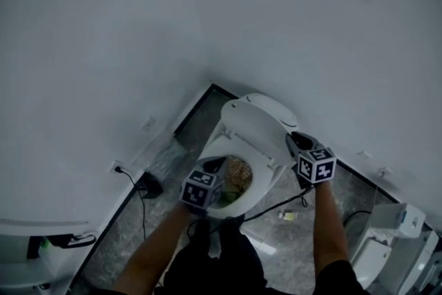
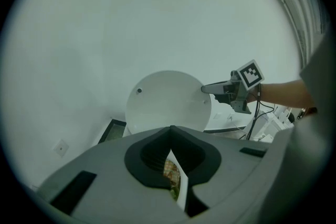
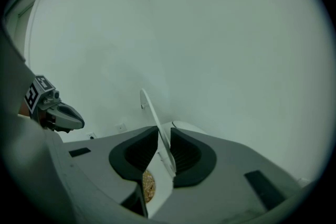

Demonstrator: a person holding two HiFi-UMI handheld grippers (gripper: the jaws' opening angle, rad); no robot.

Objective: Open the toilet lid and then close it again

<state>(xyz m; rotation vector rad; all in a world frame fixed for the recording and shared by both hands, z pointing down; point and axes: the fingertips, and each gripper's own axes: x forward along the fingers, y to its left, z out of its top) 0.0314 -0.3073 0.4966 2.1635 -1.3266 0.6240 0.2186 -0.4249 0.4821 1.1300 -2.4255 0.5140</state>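
Note:
The white toilet stands in the corner, its round lid (image 1: 259,128) raised about halfway over the bowl (image 1: 238,176), which holds brownish matter. My right gripper (image 1: 295,143) is at the lid's right edge. In the right gripper view the thin lid (image 3: 149,110) runs between the jaws (image 3: 160,149), and both pads lie against it. My left gripper (image 1: 214,166) is at the seat's (image 1: 219,148) front left rim. In the left gripper view a thin white edge of the seat (image 2: 178,186) is pinched between its closed jaws, with the upright lid (image 2: 168,102) and the right gripper (image 2: 210,88) beyond.
Walls close in behind and to the left of the toilet. A wall socket (image 1: 117,168) with a plugged cable and a black object (image 1: 148,184) sit left of it. Another white toilet (image 1: 394,238) stands at the lower right, a white shelf (image 1: 41,245) at the lower left.

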